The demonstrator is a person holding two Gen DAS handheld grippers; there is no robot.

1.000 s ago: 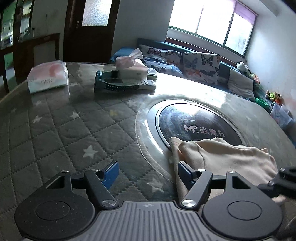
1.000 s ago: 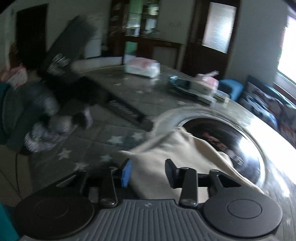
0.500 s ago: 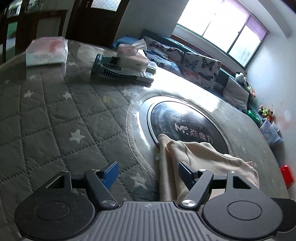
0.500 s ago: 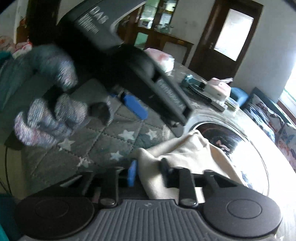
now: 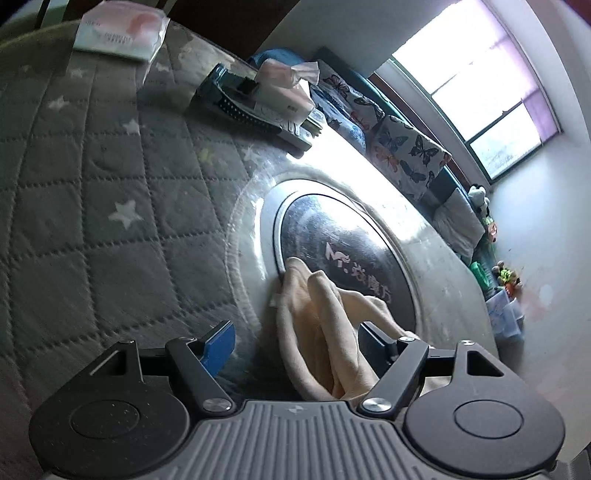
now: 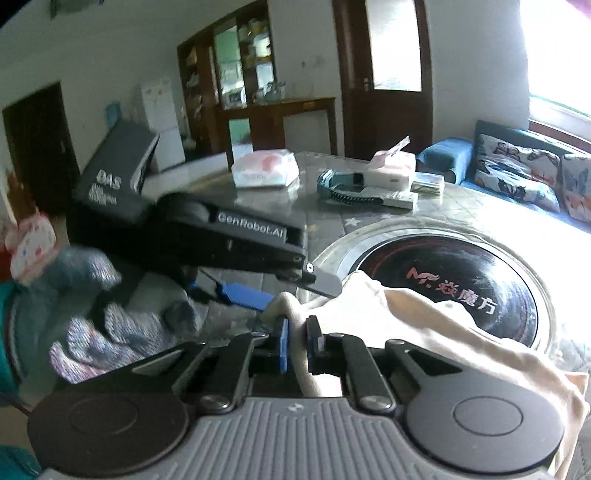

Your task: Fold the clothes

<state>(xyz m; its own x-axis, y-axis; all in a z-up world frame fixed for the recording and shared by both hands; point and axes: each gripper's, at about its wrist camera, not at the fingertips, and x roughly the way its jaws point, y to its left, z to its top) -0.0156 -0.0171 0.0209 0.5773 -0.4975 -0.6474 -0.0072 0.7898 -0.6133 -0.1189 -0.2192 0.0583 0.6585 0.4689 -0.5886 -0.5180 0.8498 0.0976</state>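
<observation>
Lying bunched in the lower centre of both views, the cream garment (image 5: 325,332) sits partly on the dark round hotplate (image 5: 343,240) set into the table and partly over the quilted star-patterned cover (image 5: 110,206). It is rumpled into loose ridges with no flat panel or clean crease showing, so the folding looks barely begun; by my reading, spreading it flat and all the actual folds are still to do.

The right gripper (image 6: 297,347) has its jaws drawn narrow and pinches an edge of the cloth, which bulges just above the blue pads and trails off to the lower right of that view. The left gripper (image 5: 295,339) is spread wide, with a ridge of the fabric lying between its fingers and nothing clamped.

In the upper left of the left-wrist view lie a wrapped tissue pack (image 5: 122,33) and, further right, a tissue box (image 5: 284,88) beside a dark comb-like item (image 5: 251,110). Beyond the table runs a sofa with butterfly cushions (image 5: 406,155).
</observation>
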